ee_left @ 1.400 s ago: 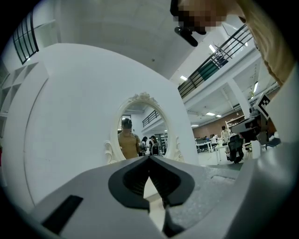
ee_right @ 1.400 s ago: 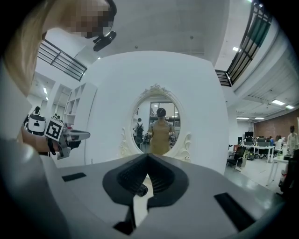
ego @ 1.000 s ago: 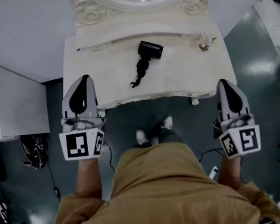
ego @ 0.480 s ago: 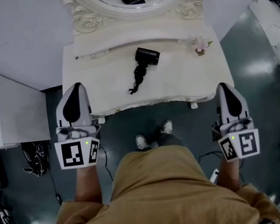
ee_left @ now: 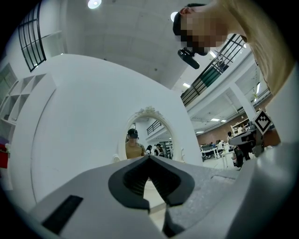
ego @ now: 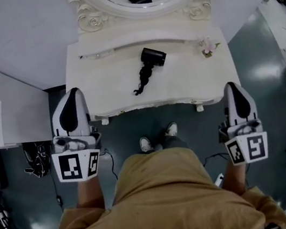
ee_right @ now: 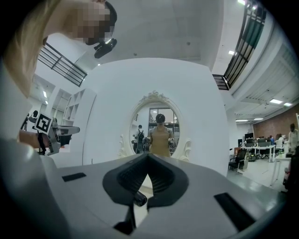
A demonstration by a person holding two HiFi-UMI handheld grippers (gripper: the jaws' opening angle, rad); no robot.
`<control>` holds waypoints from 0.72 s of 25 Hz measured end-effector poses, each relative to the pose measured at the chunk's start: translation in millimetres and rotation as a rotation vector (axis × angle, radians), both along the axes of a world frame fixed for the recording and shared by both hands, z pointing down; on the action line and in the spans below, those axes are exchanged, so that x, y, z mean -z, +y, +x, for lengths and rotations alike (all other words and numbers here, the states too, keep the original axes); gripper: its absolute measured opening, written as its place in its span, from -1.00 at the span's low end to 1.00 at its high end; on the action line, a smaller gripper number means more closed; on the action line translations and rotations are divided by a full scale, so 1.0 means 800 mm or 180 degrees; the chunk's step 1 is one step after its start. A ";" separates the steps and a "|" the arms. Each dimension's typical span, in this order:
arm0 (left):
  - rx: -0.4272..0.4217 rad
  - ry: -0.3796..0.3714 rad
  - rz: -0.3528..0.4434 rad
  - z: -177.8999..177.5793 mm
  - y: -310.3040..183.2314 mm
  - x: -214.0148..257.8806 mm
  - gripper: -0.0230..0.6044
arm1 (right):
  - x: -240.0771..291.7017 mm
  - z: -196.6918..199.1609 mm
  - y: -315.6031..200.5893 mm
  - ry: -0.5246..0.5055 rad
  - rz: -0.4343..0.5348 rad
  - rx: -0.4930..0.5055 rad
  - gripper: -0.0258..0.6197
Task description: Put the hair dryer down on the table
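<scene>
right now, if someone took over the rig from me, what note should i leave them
Left tool: shut, empty, held by the front left corner of the white vanity table.
Right tool: shut, empty, by the front right corner.
Black hair dryer: lying on the tabletop toward the back middle, its coiled black cord trailing toward the front, clear of both tools.
Done: the dryer is down and released.
Left: nothing for this job, by the look of it.

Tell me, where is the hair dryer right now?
In the head view the black hair dryer lies on the white dressing table, near its middle and just below the oval mirror, with a small pink flower to its right.
</scene>
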State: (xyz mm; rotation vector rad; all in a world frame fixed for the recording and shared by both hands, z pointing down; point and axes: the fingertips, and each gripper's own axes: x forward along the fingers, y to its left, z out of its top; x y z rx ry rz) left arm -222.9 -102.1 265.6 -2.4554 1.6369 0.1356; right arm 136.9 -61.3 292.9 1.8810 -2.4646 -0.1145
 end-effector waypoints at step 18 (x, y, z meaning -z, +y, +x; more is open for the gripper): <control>-0.0098 0.0092 -0.0027 0.011 -0.002 -0.004 -0.92 | 0.009 0.000 0.005 0.0030 0.0073 -0.0038 -0.92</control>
